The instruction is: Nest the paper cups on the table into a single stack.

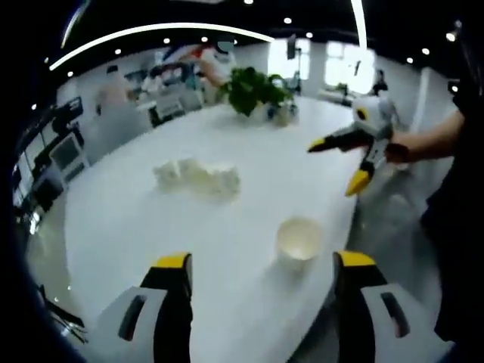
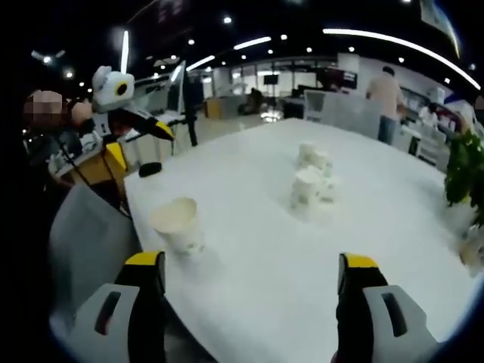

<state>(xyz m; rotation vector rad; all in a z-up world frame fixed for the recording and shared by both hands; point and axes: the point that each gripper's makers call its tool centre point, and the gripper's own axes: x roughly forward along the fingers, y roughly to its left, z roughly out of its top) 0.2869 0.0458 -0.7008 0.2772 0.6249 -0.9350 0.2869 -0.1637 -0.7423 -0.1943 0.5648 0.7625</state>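
A single paper cup (image 1: 299, 240) stands upright near the edge of the white surface (image 1: 227, 227), its open mouth facing up and its long axis vertical. Farther in, a cluster of white paper cups (image 1: 198, 177) sits together; I cannot tell which way each one points. My left tool (image 1: 263, 261) hovers short of the single cup, jaws spread wide and empty. My right tool (image 2: 251, 261) is likewise spread with nothing between its jaws. A green plant (image 1: 253, 91) stands at the far end.
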